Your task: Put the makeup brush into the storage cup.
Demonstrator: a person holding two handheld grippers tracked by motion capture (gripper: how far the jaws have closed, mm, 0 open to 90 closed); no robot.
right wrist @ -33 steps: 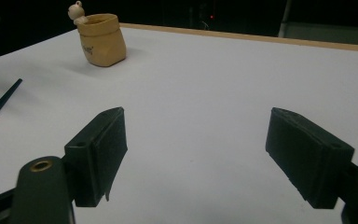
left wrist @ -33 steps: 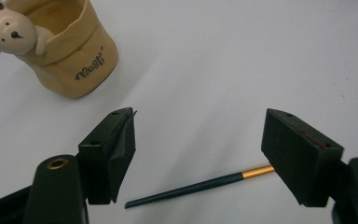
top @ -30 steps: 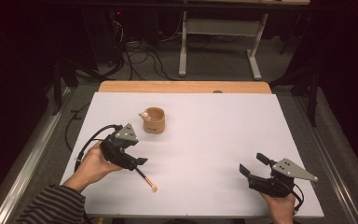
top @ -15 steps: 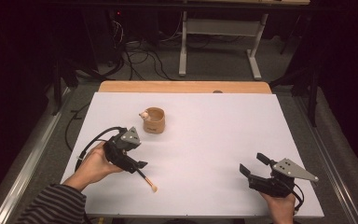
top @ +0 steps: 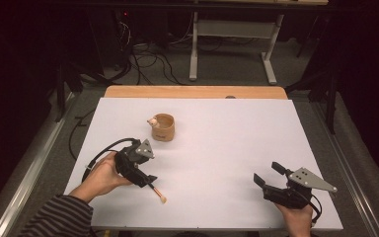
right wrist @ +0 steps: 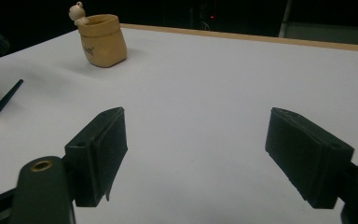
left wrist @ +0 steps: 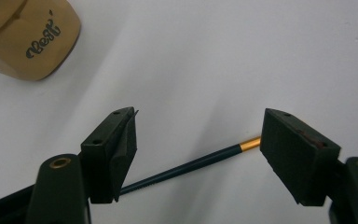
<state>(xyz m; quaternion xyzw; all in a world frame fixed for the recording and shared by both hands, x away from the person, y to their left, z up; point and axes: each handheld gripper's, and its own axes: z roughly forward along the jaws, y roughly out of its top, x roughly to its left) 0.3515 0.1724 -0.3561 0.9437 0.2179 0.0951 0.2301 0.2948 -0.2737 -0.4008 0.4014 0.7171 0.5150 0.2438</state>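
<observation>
A thin brush (top: 158,193) lies on the white table (top: 227,138); it has a dark teal handle (left wrist: 191,163), a gold ferrule (left wrist: 250,144) and a pale tip. My left gripper (top: 147,178) hangs low over the handle, open, with the handle (left wrist: 168,171) crossing between its jaws untouched (left wrist: 198,126). A tan sack-shaped cup (top: 163,127) with a small white figure on its rim stands further back. It shows at the top left of the left gripper view (left wrist: 28,37). My right gripper (top: 266,172) rests at the front right, open and empty (right wrist: 198,116), facing the cup (right wrist: 101,41) and the brush (right wrist: 0,108).
A wooden strip (top: 192,92) runs along the table's far edge. Beyond it the dark floor holds cables and a metal stand (top: 232,29). A striped sleeve (top: 54,217) comes in at the bottom left.
My left gripper has slid a little to the right and toward the front, closer over the brush handle. The brush, the cup and the right gripper have stayed put.
</observation>
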